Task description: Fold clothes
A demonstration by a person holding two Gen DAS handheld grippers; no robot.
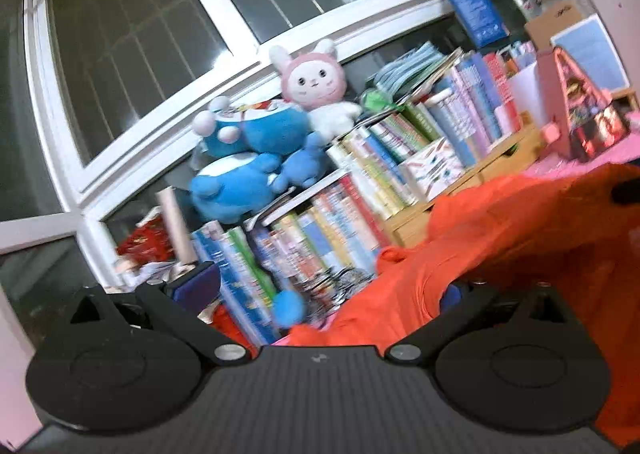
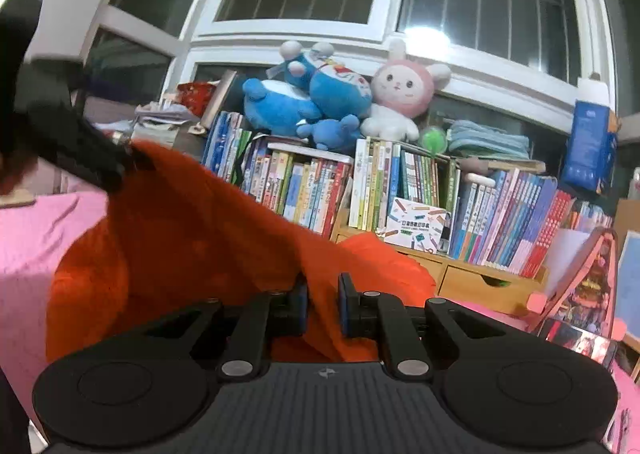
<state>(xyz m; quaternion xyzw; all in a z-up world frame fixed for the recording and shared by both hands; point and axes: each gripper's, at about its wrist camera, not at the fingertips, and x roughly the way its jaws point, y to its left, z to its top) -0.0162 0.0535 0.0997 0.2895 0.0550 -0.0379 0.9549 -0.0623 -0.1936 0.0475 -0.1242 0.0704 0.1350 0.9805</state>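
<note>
An orange garment (image 2: 192, 238) is seen lifted off the pink-covered surface (image 2: 28, 238), slung between the two grippers against the bookshelf (image 2: 400, 189) and the plush toys (image 2: 320, 97). The right gripper (image 2: 322, 306) is clamped on a fold of the cloth, fingers nearly together with fabric pinched between the pads. The left gripper (image 1: 328, 286) is seen with its fingers wide apart in its own view; cloth is draped over the right-hand finger (image 1: 452, 296), but whether it is truly gripped cannot be told. In the right wrist view the left gripper (image 2: 116, 169) is seen at the garment's raised far corner. No neat fold is visible; the cloth hangs bunched and creased. The stage is judged mid-handling: either spreading out or carrying over a fold.
</note>
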